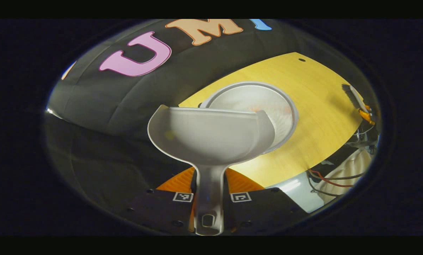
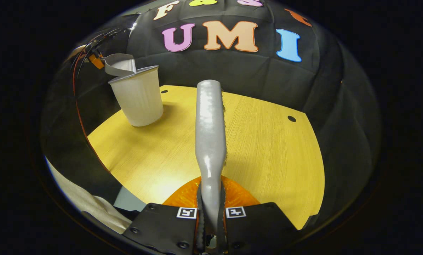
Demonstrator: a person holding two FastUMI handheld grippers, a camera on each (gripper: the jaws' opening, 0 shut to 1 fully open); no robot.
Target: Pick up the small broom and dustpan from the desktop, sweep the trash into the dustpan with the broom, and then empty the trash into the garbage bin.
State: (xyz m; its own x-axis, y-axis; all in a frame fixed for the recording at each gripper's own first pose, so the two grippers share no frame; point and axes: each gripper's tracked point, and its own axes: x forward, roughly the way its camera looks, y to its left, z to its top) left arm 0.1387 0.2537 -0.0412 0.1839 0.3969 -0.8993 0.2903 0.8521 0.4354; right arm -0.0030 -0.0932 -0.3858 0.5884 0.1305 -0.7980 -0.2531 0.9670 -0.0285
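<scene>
Your left gripper (image 1: 209, 198) jaws pinch the dustpan (image 1: 211, 136) handle, pan tipped over the garbage bin (image 1: 289, 106) on the table (image 1: 321, 102); right gripper (image 2: 211, 212) jaws pinch the broom (image 2: 210, 131).

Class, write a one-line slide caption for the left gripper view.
Left claw tips the dustpan over the bin on the desk.

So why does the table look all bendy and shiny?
Right gripper view: the fisheye lens curves the yellow table, with a bright glare patch on its near edge and the bin casting a soft shadow. Left gripper view: the table tilts and bows behind the dustpan.
</scene>
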